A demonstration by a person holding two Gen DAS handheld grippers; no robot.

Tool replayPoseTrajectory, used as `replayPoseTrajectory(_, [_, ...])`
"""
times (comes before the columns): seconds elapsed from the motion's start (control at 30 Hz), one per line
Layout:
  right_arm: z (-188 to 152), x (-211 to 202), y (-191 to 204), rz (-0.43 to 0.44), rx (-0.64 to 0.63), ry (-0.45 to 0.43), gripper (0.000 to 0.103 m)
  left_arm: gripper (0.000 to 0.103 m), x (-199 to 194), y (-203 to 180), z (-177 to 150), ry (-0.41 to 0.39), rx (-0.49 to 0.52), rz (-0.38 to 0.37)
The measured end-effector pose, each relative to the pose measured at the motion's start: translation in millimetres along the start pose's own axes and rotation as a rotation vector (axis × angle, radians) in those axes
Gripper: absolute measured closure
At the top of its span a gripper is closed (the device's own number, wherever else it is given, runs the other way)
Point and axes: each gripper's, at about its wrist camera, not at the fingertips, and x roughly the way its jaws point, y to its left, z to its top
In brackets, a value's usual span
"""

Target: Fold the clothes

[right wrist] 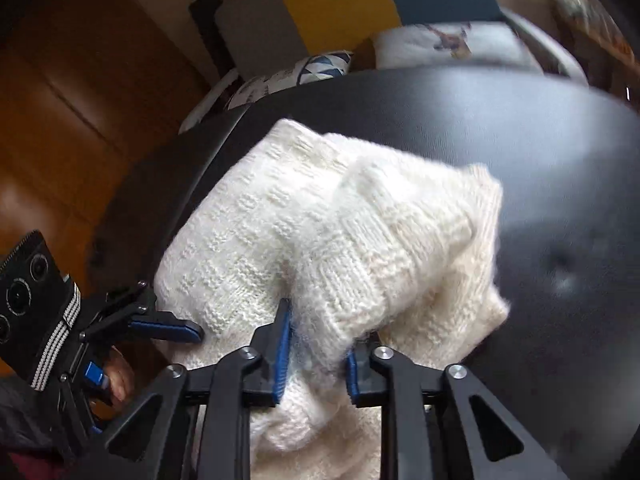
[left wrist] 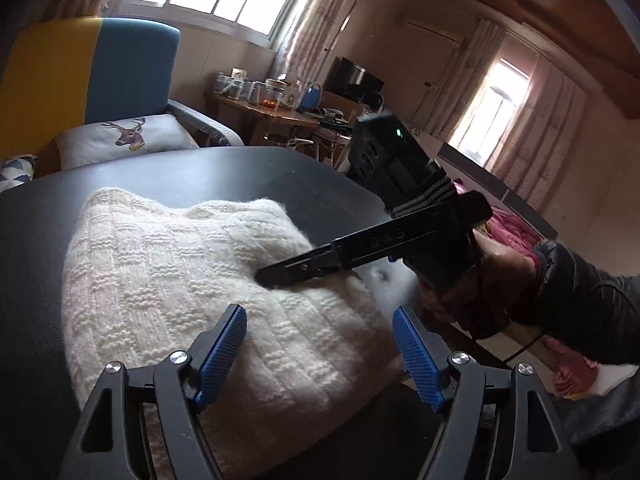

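Cream-white knitted sweater [right wrist: 320,240] lies bunched on the black table [right wrist: 540,152], a raised fold of it clamped between the blue pads of the right tool [right wrist: 314,364], which is clenched on the knit at the garment's near edge. The left tool [left wrist: 318,354] hangs released just above the sweater's near part, its blue pads spread wide with nothing between them; in its view the right tool's tip meets the knit just beyond. Farther back, a deer-print cushion [left wrist: 128,136] rests behind the table's far edge.
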Motion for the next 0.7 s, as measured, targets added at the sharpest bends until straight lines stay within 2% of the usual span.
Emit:
replayPoseTrajectory(0.03, [4, -13, 12, -0.042, -0.075, -0.032, 0.084, 0.028, 6, -5, -2, 0.033, 0.028, -0.01])
replayPoseTrajectory(0.13, [2, -9, 4, -0.182, -0.16, 0.002, 0.085, 0.028, 24, -19, -10, 0.13, 0.109, -0.035])
replayPoseTrajectory(0.23, [-21, 11, -35, -0.078, 0.009, 0.008, 0.084, 0.028, 33, -33, -17, 0.188, 0.151, -0.072])
replayPoseTrajectory(0.3, [-30, 6, -59, 0.037, 0.145, -0.04, 0.084, 0.028, 26, -34, -14, 0.163, 0.114, -0.115])
replayPoseTrajectory(0.47, [-57, 12, -96, 0.295, 0.301, -0.156, 0.082, 0.027, 8, -16, 10, 0.061, -0.025, -0.173])
replayPoseTrajectory(0.57, [-58, 12, -99, 0.368, 0.33, -0.185, 0.082, 0.026, 18, -13, 35, 0.024, -0.036, -0.179])
replayPoseTrajectory(0.63, [-62, 14, -103, 0.409, 0.346, -0.192, 0.082, 0.026, 38, -19, 43, 0.055, 0.005, -0.193])
replayPoseTrajectory(0.7, [-65, 16, -109, 0.456, 0.367, -0.198, 0.082, 0.026, 67, -24, 43, 0.129, 0.011, -0.248])
